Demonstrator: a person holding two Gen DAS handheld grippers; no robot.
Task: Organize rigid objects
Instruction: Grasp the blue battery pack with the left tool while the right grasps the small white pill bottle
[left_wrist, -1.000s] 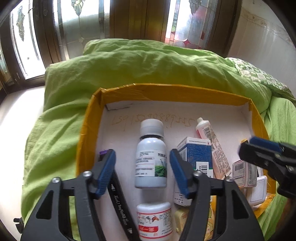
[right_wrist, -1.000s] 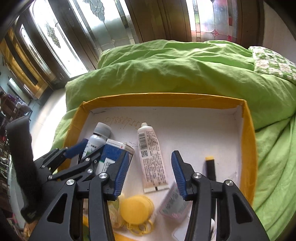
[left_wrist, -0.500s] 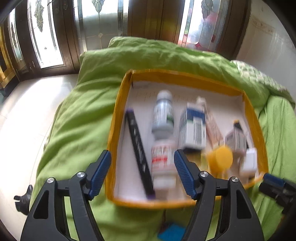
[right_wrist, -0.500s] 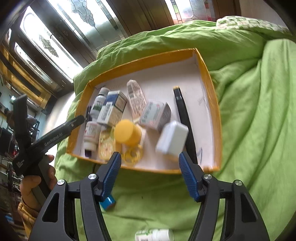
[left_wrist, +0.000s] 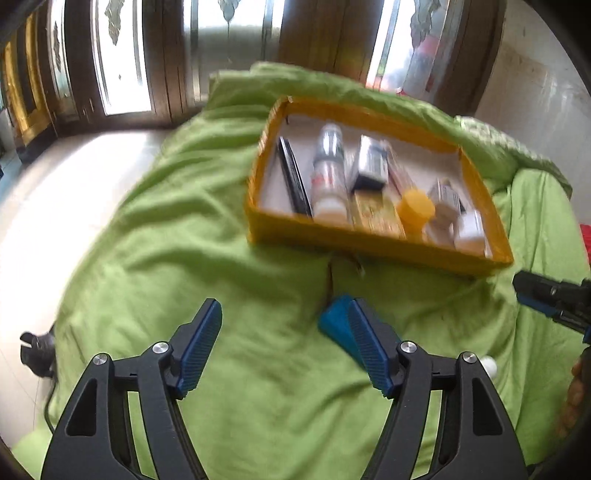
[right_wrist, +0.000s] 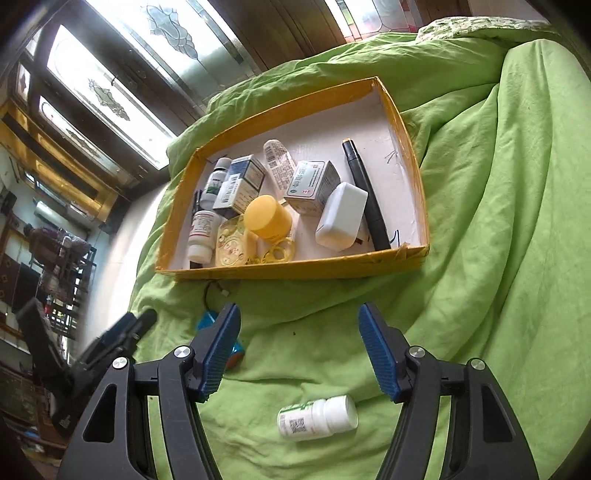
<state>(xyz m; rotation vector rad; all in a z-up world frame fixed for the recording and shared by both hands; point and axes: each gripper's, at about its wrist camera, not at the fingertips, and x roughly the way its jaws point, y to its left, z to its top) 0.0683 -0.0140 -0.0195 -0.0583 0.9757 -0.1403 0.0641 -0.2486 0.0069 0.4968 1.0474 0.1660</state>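
Hovering over the green quilt (right_wrist: 498, 221), both grippers sit released and empty. Right gripper (right_wrist: 299, 354) hangs just above a small white bottle (right_wrist: 317, 417) lying on its side on the bedding, near its fingers. That bottle looks like light, hard plastic, smooth and round, so it could roll or slip; my call is to pinch across the labelled body, not the ribbed cap. Left gripper (left_wrist: 284, 347) has a blue block (left_wrist: 334, 325) right beside its right finger, half hidden; stiff and angular by the look, easy to clamp on flat faces. Beyond, the yellow box (right_wrist: 295, 271) rests on the soft quilt, already holding bottles, cartons, a tube, a yellow cap (right_wrist: 267, 216) and a black pen (right_wrist: 365, 199). Soft bedding means things may sink or tip.
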